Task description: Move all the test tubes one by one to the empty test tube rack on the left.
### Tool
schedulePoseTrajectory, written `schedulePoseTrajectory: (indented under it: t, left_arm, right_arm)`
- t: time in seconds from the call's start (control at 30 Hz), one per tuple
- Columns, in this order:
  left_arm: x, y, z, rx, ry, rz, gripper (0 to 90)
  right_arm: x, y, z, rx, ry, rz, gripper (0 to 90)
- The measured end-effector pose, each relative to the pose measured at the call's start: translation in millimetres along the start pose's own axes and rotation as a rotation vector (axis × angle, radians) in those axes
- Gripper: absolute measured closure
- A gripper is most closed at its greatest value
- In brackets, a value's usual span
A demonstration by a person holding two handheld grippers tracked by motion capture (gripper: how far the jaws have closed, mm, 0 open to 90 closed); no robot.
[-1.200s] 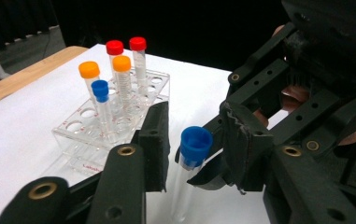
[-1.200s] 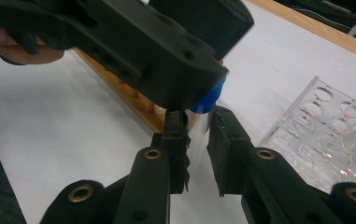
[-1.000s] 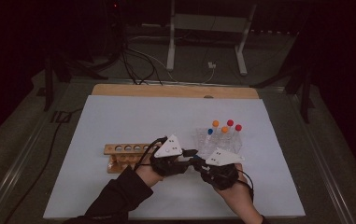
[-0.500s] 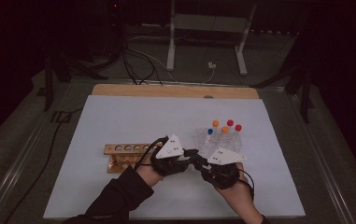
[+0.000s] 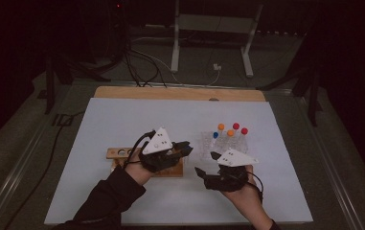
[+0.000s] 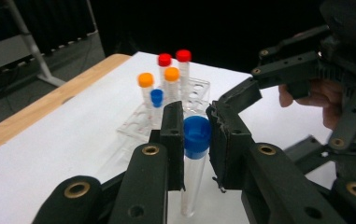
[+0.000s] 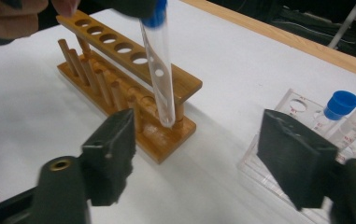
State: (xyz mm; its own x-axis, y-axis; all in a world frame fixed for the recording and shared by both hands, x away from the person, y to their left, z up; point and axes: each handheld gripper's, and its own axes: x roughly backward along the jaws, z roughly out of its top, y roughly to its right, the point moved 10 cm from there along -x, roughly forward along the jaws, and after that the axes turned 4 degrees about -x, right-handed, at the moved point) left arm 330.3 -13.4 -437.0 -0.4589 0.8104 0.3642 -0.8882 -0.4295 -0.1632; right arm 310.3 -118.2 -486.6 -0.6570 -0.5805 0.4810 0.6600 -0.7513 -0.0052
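Where floor lies dark, white table (image 5: 122,120), wooden far edge (image 5: 180,93)

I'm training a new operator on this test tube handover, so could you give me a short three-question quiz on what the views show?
1. True or false: the left gripper is shut on the blue-capped tube.
2. How do the right gripper's jaws stand? A) open with nothing between them B) shut on the tube C) shut on the wooden rack
3. What colour are the two tallest caps in the clear rack?

Key:
1. True; its pads press on the tube just under the cap.
2. A; they have just been opening, and the tube hangs beyond them over the wooden rack.
3. Red.
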Motion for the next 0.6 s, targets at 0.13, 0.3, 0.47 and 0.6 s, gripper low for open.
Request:
schedulePoseTrajectory:
  t: [0.13, 0.3, 0.47, 0.6]
  left_arm:
    - [8.3, -11.1, -0.9, 0.010, -0.001, 0.034, 77.5]
    - [17.3, -25.0, -0.5, 0.020, 0.004, 0.068, 77.5]
    - [22.6, -38.9, -0.2, 0.023, 0.003, 0.109, 77.5]
    - [22.0, -45.3, -5.6, 0.038, -0.004, 0.125, 77.5]
  right_arm:
    - [1.3, 3.3, 3.9, -0.035, 0.028, -0.020, 10.0]
    - [4.1, 7.9, 7.3, -0.053, 0.048, -0.051, 1.7]
    - [5.8, 7.5, 7.6, -0.053, 0.052, -0.026, 0.0]
    - [6.6, 7.8, 7.3, -0.054, 0.054, -0.019, 0.0]
